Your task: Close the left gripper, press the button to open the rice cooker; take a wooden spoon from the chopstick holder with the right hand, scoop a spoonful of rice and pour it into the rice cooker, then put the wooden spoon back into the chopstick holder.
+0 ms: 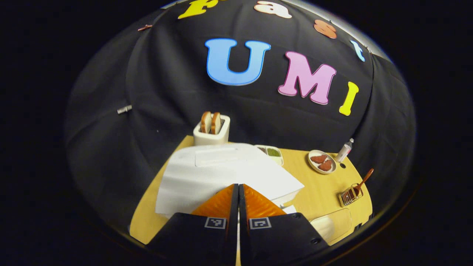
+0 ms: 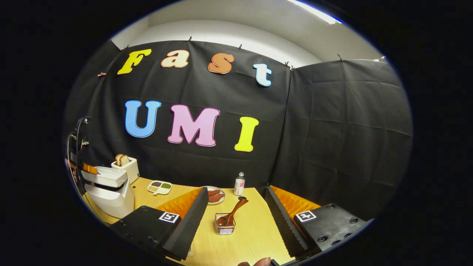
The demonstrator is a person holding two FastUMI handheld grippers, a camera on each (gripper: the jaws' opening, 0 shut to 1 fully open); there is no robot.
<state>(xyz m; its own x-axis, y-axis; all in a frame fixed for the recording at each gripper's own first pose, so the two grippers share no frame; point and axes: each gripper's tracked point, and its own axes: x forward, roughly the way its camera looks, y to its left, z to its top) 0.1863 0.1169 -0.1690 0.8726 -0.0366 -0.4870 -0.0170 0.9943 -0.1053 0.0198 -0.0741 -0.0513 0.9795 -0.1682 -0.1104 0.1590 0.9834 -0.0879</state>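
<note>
**Button press: left tool on the lid, right tool staged**

Left tool (image 1: 238,186) has its fingers pinched together, nothing between them, tips over the front edge of the white rice cooker (image 1: 221,173). In the right gripper view the cooker (image 2: 111,190) sits at the table's (image 2: 255,236) left end, with a small gap under its lid; I can't tell whether the latch has released.

I can't see the button itself, as the fingers cover that area. My plan: keep the fingers together, push straight down on the front centre, no sideways drag, then lift clear so the lid can swing.

Right tool (image 2: 233,218) is spread wide and empty, aimed at the chopstick holder (image 2: 224,224). The wooden spoon (image 2: 231,214) stands in it, handle leaning up and right. I judge the handle's upper part the best grip point, well clear of the holder's rim.
</note>
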